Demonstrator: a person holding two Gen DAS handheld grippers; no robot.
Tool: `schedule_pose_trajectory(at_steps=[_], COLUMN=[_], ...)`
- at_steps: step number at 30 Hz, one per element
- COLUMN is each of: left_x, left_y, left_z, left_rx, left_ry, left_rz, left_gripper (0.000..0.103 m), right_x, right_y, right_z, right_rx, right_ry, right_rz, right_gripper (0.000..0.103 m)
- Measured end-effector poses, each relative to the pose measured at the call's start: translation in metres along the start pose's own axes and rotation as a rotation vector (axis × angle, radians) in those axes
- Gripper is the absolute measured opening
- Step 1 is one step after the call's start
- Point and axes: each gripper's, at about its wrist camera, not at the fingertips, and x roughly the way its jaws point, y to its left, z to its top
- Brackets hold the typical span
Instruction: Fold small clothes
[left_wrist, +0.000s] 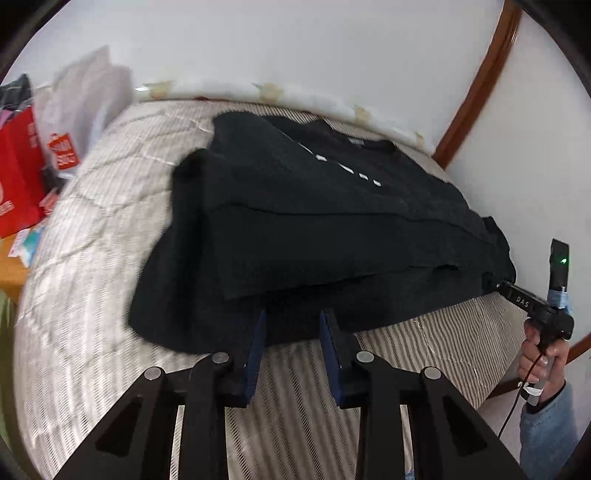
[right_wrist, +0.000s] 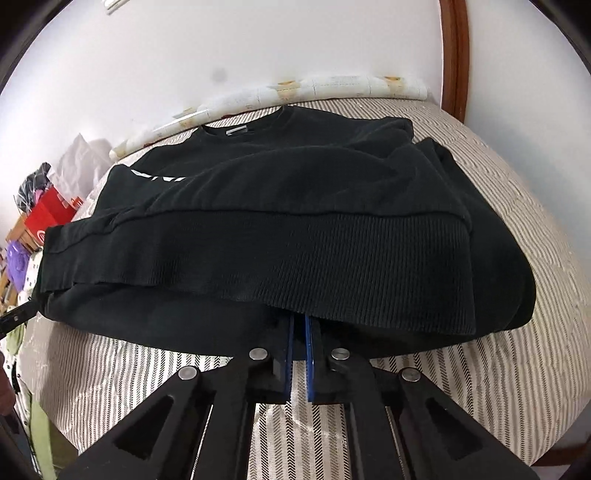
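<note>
a black knitted sweatshirt with a ribbed hem and small white marks on the chest (right_wrist: 280, 221) lies spread across the striped quilted bed (right_wrist: 517, 387), its collar toward the far edge by the white wall and its hem along the near edge. its sides look already turned in, so i judge the step in hand to be lifting the hem to fold it up toward the collar.

the right hand-held gripper (right_wrist: 300, 332) is pinched tight on the lower layer of the hem near the bed's right side, its blue pads almost together with cloth between them. the left hand-held gripper (left_wrist: 293, 325) stands released, its pads apart and straddling the hem edge near the left side, not yet biting.

to do this well, i'd say the left one should close on both layers before any lift, matching the right's depth on the hem. then both ought to rise together and travel level toward the far edge, so the fold lands square and the tucked sides don't spill out.

counted: one sweatshirt, two hand-held grippers, one bed, and a red paper bag (left_wrist: 18, 177) beside a white plastic bag (left_wrist: 81, 110) past the left edge.
</note>
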Motion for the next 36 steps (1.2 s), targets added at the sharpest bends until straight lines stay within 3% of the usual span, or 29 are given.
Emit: schedule_pose_trajectory(at_steps=[5, 9, 14, 22, 28, 36], left_x=[0.033, 0.037, 0.03, 0.013, 0.02, 0.033], left_y=[-0.011, -0.021, -0.019, -0.013, -0.009, -0.011], left_z=[0.01, 0.017, 0.033, 0.068, 0.097, 0.148], left_rx=[0.007, 0.037, 0.021, 0.003, -0.003, 0.018], left_ry=[0.066, 0.06, 0.026, -0.105, -0.133, -0.162], left_rz=[0.016, 0.051, 0.028, 0.0, -0.006, -0.005], left_gripper=[0.028, 0.028, 0.028, 0.028, 0.028, 0.028], right_x=[0.001, 0.011, 0.012, 0.022, 0.029, 0.057], right_y=[0.002, 0.005, 0.012, 0.005, 0.002, -0.001], right_z=[0.006, 0.014, 0.037, 0.08, 0.113, 0.155], right_rx=[-0.015, -0.019, -0.039, 0.013, 0.037, 0.029], right_ry=[-0.006, 0.012, -0.022, -0.056, -0.104, -0.076], right_rz=[-0.027, -0.065, -0.093, -0.038, -0.025, -0.05], right_gripper=[0.003, 0.001, 0.002, 0.002, 0.002, 0.001])
